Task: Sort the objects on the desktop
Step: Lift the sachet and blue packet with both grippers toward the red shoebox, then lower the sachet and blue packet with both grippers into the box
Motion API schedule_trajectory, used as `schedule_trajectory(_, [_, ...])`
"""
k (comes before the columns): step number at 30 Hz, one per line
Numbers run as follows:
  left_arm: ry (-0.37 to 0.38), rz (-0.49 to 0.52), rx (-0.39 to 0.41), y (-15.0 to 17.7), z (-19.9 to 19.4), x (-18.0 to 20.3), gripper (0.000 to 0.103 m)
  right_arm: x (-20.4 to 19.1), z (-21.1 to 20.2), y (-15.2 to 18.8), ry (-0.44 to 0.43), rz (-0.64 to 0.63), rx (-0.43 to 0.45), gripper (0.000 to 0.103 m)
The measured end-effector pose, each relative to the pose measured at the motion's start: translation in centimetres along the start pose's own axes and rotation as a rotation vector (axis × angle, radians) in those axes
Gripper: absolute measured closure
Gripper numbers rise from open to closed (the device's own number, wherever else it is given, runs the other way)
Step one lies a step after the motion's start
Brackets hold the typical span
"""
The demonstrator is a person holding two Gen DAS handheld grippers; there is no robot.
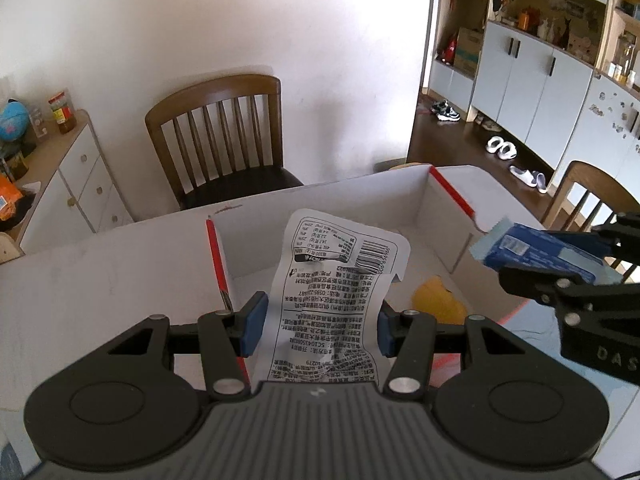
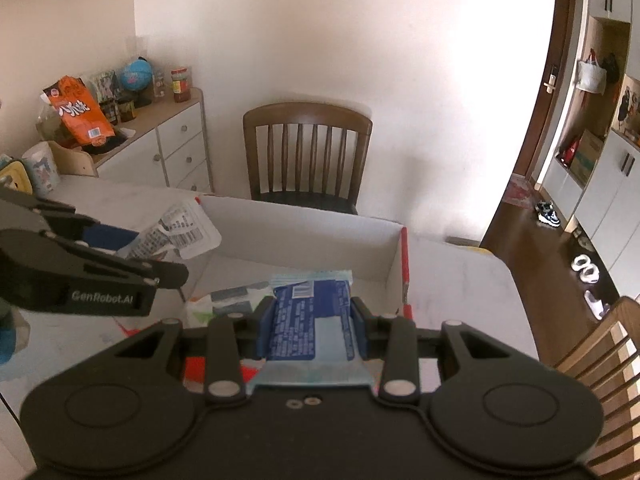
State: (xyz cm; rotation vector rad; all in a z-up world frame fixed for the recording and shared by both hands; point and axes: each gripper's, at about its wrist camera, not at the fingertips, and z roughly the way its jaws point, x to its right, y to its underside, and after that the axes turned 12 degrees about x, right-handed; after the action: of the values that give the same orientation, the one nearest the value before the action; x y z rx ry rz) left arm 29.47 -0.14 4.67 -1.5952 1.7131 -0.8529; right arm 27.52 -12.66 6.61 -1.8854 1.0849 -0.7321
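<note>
Left wrist: my left gripper (image 1: 320, 322) pinches a light, floppy white sachet (image 1: 340, 280) by its sides; my right gripper (image 2: 312, 326) clamps a soft, probably slippery blue packet (image 2: 310, 320).

Beyond my table (image 1: 100, 272) I see a wooden chair (image 1: 224, 136) against a white wall (image 1: 240, 20), a drawer cabinet (image 2: 176, 148) left, cupboards (image 1: 532, 76) over dark floor (image 1: 448, 140) right.

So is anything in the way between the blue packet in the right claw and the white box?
Nothing visible blocks it. The blue packet sits clamped in the right claw, already over the open white box. The left claw holds a white wrapper off to its left side, apart from that path.
</note>
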Motion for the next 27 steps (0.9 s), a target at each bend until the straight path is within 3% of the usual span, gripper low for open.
schedule_trajectory(17, [0.001,0.094,-0.098,-1.6,8.6,-1.8,0.050,-0.2,6.5,0.1,-0.040,-0.015,-0.075,0.065])
schedule_trajectory(27, [0.057,0.154,-0.158,-1.5,12.2,-0.8,0.050,-0.7,8.9,0.9,-0.076,-0.004,-0.138,0.065])
